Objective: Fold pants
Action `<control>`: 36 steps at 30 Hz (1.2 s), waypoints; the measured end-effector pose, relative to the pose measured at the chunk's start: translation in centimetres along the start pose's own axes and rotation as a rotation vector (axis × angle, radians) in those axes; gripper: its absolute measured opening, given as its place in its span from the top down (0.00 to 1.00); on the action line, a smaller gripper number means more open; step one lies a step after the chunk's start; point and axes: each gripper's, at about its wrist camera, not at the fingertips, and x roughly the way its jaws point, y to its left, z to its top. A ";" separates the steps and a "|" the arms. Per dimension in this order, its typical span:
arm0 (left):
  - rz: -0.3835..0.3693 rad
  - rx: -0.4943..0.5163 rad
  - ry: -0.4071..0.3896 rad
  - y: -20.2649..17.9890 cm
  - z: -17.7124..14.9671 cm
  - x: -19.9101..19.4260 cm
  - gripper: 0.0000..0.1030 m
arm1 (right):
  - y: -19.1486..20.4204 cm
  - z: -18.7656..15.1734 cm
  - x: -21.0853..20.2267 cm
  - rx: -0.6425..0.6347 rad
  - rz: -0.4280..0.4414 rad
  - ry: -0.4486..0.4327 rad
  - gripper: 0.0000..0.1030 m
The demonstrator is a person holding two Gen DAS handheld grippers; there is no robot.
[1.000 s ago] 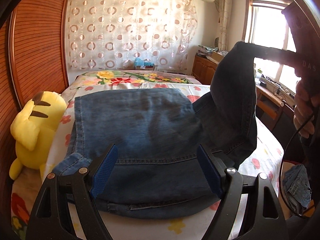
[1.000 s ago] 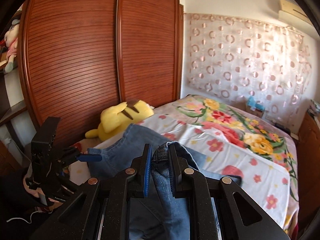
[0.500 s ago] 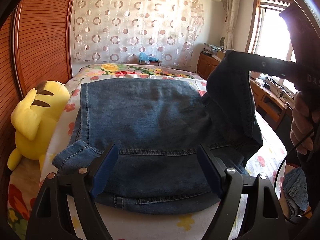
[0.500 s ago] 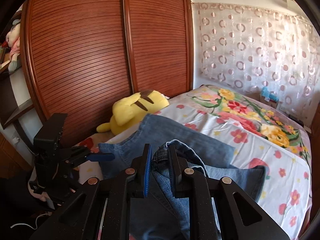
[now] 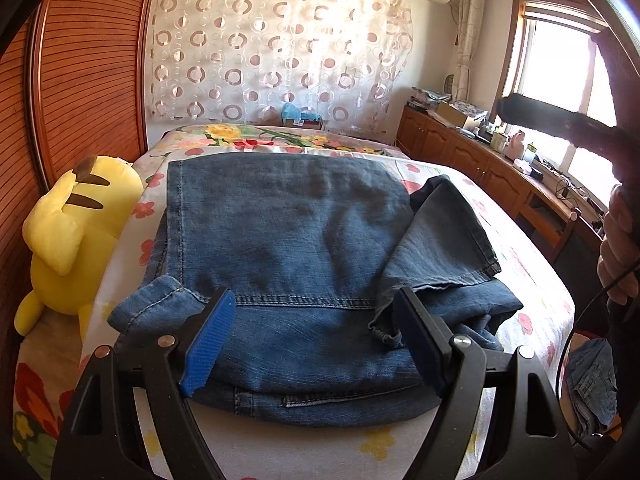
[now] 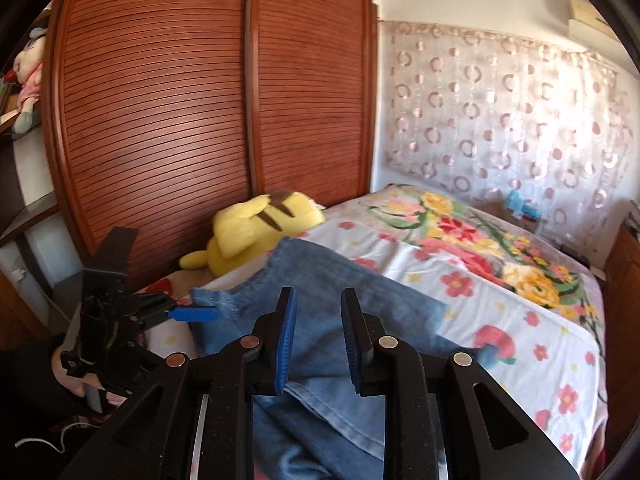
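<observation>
Pants (image 6: 320, 320) lie beneath right gripper (image 6: 318, 340)

No readable text, labels or numbers.

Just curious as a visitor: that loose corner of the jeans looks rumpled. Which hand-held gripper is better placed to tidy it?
Probably the right hand-held gripper. Its jaws have just been opening with nothing between them, directly over the jeans. The left hand-held gripper is open at the near edge.

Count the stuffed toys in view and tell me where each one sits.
2. A yellow plush toy lies at the bed's edge against the wooden wardrobe doors, left of the jeans. A second stuffed toy in pink sits on a shelf left of the wardrobe. Others may be hidden.
</observation>
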 end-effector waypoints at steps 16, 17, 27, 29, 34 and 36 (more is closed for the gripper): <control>-0.066 0.083 0.031 -3.0 -0.2 2.1 0.26 | -3.5 -6.6 -0.3 0.139 -0.178 0.135 0.59; -0.079 0.087 0.034 -3.1 -0.2 2.2 0.29 | -3.6 -7.1 -0.3 0.152 -0.181 0.148 0.59; -0.130 0.118 0.080 -4.2 -0.6 3.2 0.62 | -4.3 -8.9 -0.1 0.263 -0.156 0.213 0.59; -0.129 0.126 0.097 -4.3 -0.7 3.7 0.68 | -4.4 -9.1 0.0 0.284 -0.149 0.222 0.59; -0.123 0.122 0.120 -4.1 -0.9 4.4 0.71 | -5.0 -9.6 0.4 0.328 -0.125 0.245 0.59; -0.124 0.117 0.121 -3.9 -0.9 4.5 0.72 | -5.2 -9.5 0.6 0.337 -0.118 0.251 0.59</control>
